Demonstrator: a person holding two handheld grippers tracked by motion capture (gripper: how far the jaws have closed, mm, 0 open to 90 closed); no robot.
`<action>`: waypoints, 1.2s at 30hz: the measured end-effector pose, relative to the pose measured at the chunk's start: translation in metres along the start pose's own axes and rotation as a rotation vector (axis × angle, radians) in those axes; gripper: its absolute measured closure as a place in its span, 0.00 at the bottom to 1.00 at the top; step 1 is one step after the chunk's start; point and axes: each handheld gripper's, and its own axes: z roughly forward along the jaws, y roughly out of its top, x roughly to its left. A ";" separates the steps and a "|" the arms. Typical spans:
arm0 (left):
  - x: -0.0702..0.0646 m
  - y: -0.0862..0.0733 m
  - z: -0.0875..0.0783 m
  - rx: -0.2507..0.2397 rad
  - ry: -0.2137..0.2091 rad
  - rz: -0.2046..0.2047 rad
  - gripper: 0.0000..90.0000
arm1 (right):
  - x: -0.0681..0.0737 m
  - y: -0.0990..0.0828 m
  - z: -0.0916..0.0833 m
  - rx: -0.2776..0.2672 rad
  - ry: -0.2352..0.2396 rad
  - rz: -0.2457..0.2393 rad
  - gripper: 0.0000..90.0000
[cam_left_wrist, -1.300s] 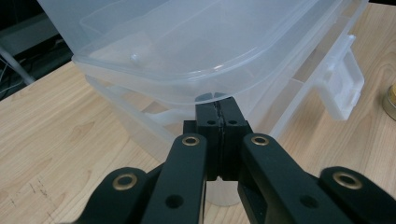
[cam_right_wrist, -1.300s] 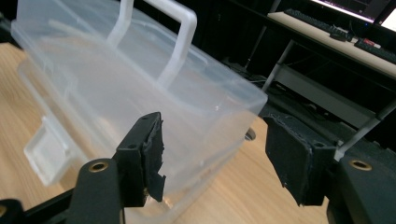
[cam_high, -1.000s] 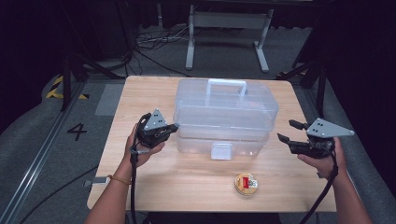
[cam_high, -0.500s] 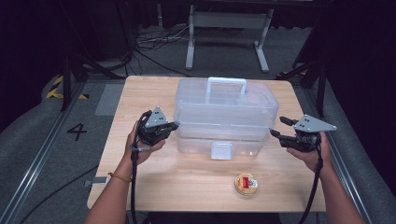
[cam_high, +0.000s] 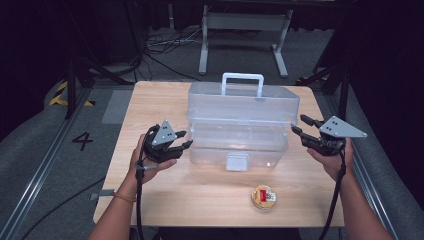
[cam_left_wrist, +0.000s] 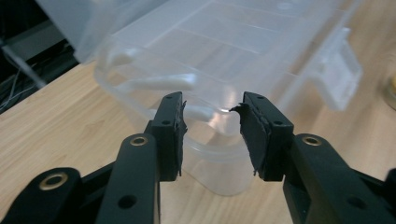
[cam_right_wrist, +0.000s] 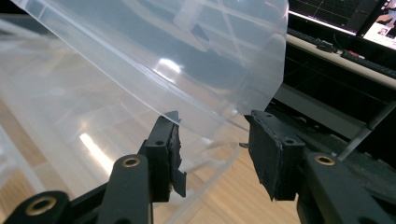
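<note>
**Tongs close in on both ends of clear box**

A clear plastic box (cam_high: 240, 125) with a handle sits mid-table, its long axis running left to right between the two tongs. The left gripper (cam_high: 183, 140), jaws just opening, flanks its left end; the right gripper (cam_high: 299, 125), jaws just narrowing yet gripping nothing, nears the right end. A small round tin (cam_high: 263, 196) lies in front.

Glossy translucent plastic box (cam_high: 240, 125), matt pale wood-look table (cam_high: 150, 105), seemingly rubbery jaw pads.
</note>
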 end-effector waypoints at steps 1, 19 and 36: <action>-0.003 0.000 -0.002 -0.001 -0.019 0.012 0.65 | -0.002 0.001 0.001 -0.004 0.000 0.011 0.60; -0.026 0.010 0.032 0.131 -0.073 0.159 0.61 | 0.000 0.024 0.011 -0.018 -0.069 0.013 0.73; -0.023 0.018 0.063 0.274 -0.157 0.215 0.63 | -0.010 0.048 0.025 -0.003 -0.145 0.053 0.77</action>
